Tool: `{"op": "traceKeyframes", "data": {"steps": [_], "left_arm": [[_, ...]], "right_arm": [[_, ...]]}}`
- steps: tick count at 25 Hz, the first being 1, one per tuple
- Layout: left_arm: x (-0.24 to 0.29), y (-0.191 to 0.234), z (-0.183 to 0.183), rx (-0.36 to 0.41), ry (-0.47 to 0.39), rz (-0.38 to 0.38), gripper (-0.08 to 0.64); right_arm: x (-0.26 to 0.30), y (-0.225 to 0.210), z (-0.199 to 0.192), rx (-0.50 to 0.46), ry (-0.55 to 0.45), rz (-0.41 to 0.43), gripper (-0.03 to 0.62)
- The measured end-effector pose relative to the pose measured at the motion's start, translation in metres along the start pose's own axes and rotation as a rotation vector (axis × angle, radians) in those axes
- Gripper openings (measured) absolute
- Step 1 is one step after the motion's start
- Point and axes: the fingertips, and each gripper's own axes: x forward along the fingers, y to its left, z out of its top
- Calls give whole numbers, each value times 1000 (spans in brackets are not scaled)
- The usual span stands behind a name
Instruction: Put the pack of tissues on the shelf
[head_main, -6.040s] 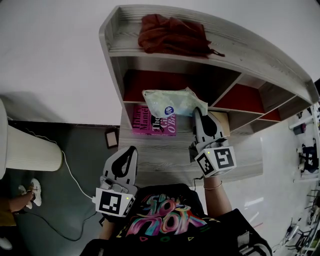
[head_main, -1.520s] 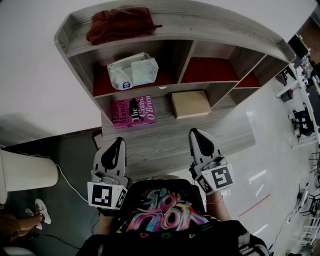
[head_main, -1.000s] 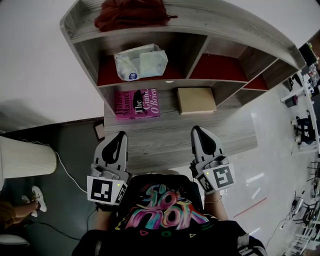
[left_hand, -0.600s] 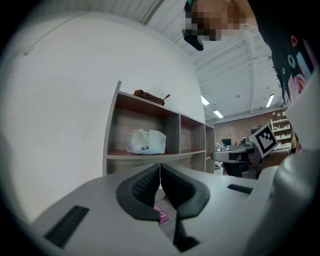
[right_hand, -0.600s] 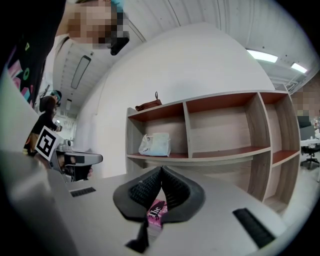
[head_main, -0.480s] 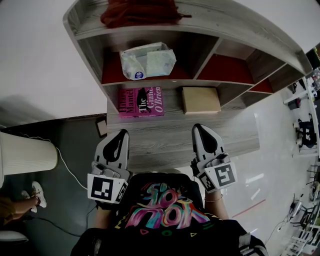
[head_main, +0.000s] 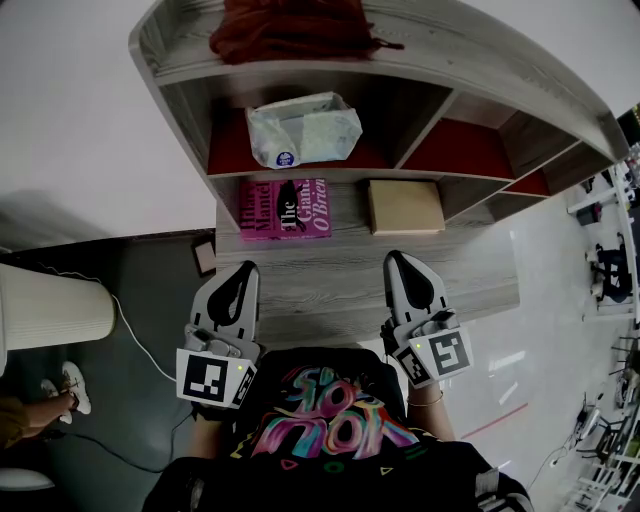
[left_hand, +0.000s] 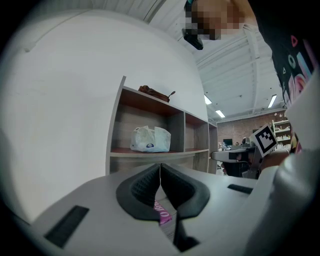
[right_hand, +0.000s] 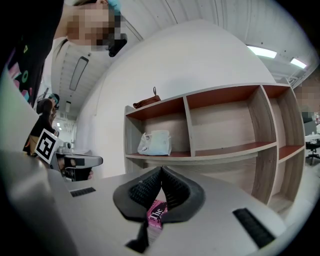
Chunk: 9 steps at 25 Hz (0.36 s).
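The pale green and white pack of tissues (head_main: 303, 131) lies on the red shelf board in the left compartment of the grey wooden shelf unit (head_main: 190, 140). It also shows as the pack (left_hand: 150, 139) in the left gripper view and the pack (right_hand: 155, 143) in the right gripper view. My left gripper (head_main: 244, 268) is held low near my body, shut and with nothing in it. My right gripper (head_main: 397, 259) is level with it on the right, also shut and holding nothing. Both are well short of the shelf.
A dark red cloth bag (head_main: 290, 28) lies on top of the unit. A pink book (head_main: 285, 207) and a tan box (head_main: 405, 206) rest on the lower board. A white cylinder (head_main: 50, 305) stands at the left on the dark floor, with a cable beside it.
Six seconds ago my right gripper held the pack of tissues at the shelf. Now the pack rests in the compartment and both grippers are drawn back near my body.
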Motion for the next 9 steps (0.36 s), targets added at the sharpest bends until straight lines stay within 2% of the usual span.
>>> {"op": "traceKeyframes", "data": {"steps": [9], "left_arm": [[1, 4, 2, 2, 0, -2, 25]], "right_arm": [[11, 3, 2, 2, 2, 25, 15]]}}
